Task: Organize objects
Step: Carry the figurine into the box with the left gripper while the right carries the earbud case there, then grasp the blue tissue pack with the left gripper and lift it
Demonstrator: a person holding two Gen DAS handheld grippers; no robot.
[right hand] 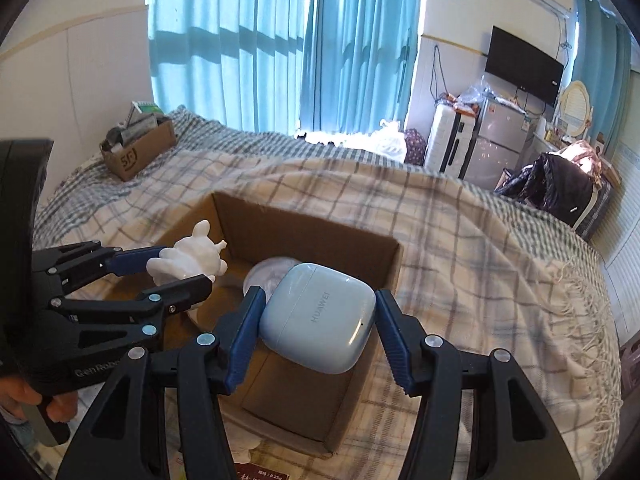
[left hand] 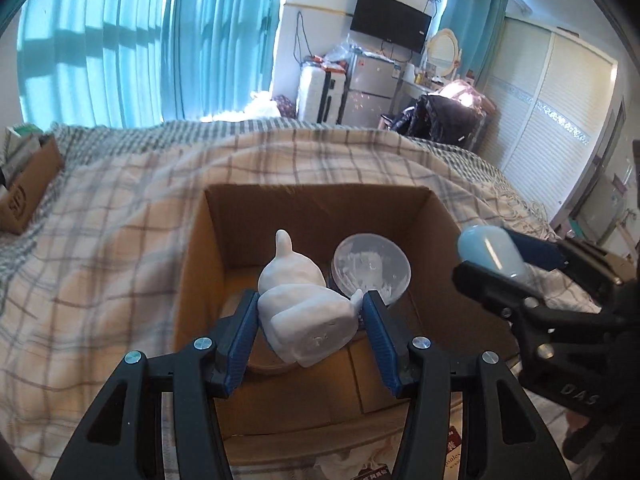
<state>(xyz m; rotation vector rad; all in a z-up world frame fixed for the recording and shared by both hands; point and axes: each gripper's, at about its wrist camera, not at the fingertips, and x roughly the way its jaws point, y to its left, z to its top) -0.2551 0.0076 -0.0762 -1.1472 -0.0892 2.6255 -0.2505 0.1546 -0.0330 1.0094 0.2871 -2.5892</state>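
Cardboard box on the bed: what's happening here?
A person is loading the cardboard box with both grippers. The left gripper holds a white figurine over the box; the right gripper holds a light-blue Huawei earbuds case above it too. A clear round container already sits inside. Neither item is released yet.

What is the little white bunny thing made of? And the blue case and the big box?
White figurine: probably plaster or unglazed ceramic; its surface looks matte and chalky, without shine.
Blue earbud case: smooth, slightly glossy plastic; soft light streaks show, and a molded logo.
Cardboard box: brown corrugated cardboard, dull, with folded flaps and raw edges.
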